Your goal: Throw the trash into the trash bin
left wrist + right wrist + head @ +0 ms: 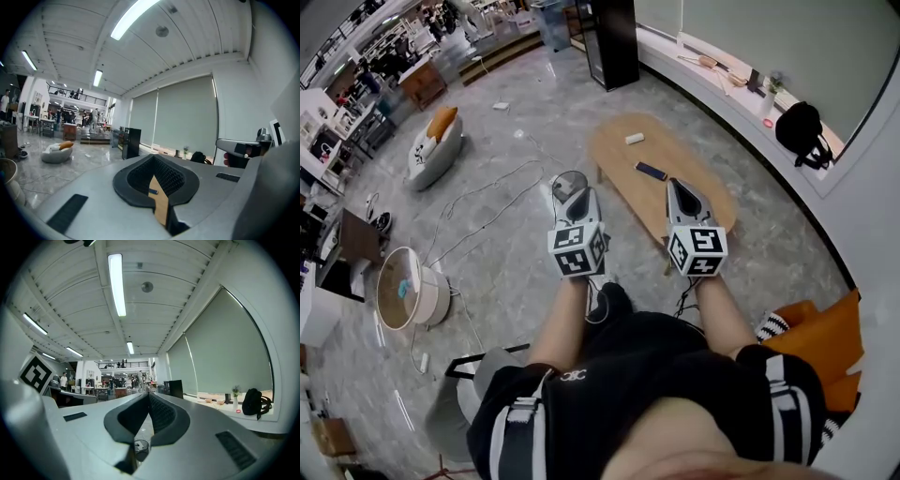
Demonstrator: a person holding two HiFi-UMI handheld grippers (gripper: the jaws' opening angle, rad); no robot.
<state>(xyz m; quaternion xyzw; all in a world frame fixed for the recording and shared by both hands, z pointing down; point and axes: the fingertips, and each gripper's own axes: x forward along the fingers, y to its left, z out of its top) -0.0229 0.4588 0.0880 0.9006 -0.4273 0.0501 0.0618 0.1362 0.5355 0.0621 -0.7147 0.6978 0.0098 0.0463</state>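
Note:
A low oval wooden table stands ahead of me, with a small white object and a dark phone lying on it. A small dark round trash bin sits on the floor at the table's left end. It also shows low between the jaws in the right gripper view. My left gripper hovers just above the bin, shut and empty. My right gripper is over the table's near end, also shut with nothing in it.
A white lounge seat with an orange cushion is at the far left, and a round white side table at the near left. Cables trail across the marble floor. An orange chair is near right; a black backpack rests on the window ledge.

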